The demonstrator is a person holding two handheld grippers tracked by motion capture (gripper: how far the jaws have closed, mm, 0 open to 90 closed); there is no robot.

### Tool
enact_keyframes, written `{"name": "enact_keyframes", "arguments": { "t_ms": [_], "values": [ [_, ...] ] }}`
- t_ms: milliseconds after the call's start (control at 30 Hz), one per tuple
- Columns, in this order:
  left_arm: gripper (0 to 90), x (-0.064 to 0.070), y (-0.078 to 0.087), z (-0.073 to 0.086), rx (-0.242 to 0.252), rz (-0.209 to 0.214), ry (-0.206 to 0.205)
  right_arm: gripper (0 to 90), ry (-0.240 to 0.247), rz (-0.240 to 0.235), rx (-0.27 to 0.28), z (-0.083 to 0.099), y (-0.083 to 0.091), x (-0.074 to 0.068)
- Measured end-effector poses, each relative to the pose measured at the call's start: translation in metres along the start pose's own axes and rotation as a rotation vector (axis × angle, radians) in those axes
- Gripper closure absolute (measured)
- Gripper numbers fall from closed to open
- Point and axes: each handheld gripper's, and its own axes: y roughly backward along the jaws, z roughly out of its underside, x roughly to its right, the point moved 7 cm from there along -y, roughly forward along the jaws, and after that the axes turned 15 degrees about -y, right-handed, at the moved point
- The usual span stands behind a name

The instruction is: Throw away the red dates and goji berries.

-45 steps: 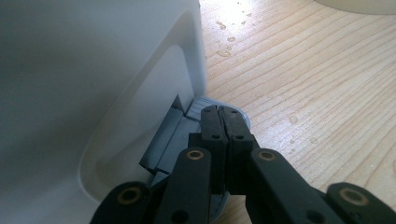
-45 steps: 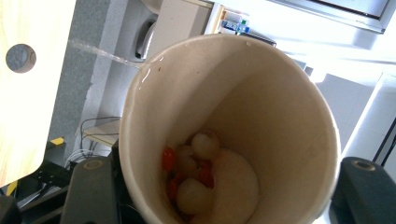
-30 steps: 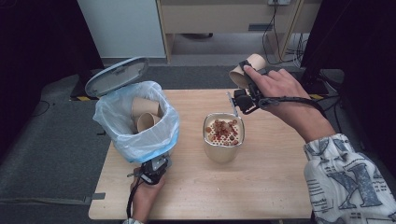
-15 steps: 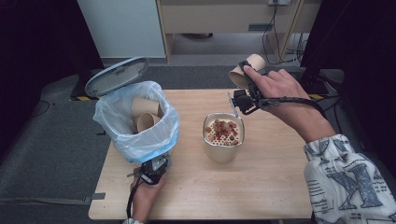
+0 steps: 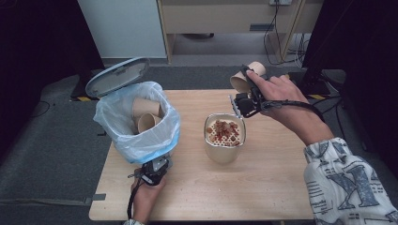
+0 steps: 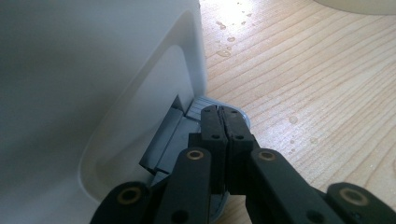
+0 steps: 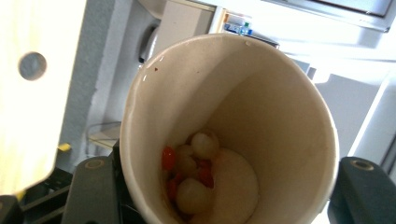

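My right gripper (image 5: 248,80) is shut on a tilted paper cup (image 5: 253,70), held above the table's far side behind a metal container (image 5: 224,151). Red and pale food scraps (image 5: 224,131) lie on the strainer at the container's top. In the right gripper view the cup (image 7: 280,116) sits between the jaws of the gripper (image 7: 224,191), with white and red food bits (image 7: 196,172) at its bottom. My left gripper (image 5: 158,166) is shut, and in its own view its tips (image 6: 219,112) rest on the grey pedal (image 6: 194,109) of a white bin (image 6: 93,70).
The bin (image 5: 136,140) stands at the table's left, lined with a blue bag, its lid (image 5: 117,76) up and paper cups (image 5: 148,119) inside. Water drops dot the wooden table (image 6: 303,70) near the pedal. Cabinets and cables stand beyond the far edge.
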Motion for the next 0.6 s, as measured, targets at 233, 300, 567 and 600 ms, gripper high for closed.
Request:
{"name": "enact_keyframes", "arguments": {
  "t_ms": [233,300,567,600],
  "values": [
    [87.9,0.000,0.000,0.000,0.001,0.000,0.000,35.9,-0.059,-0.036,-0.011,0.008,-0.007,-0.013],
    [87.9,0.000,0.000,0.000,0.001,0.000,0.001,35.9,-0.052,-0.039,-0.012,0.009,-0.007,-0.015],
    [87.9,0.000,0.000,0.000,0.000,-0.001,0.000,35.8,-0.104,-0.068,-0.006,0.012,-0.007,-0.020],
    [87.9,0.000,0.000,0.000,0.004,-0.002,0.003,35.8,-0.115,-0.076,-0.007,0.012,-0.007,-0.021]
  ]
}}
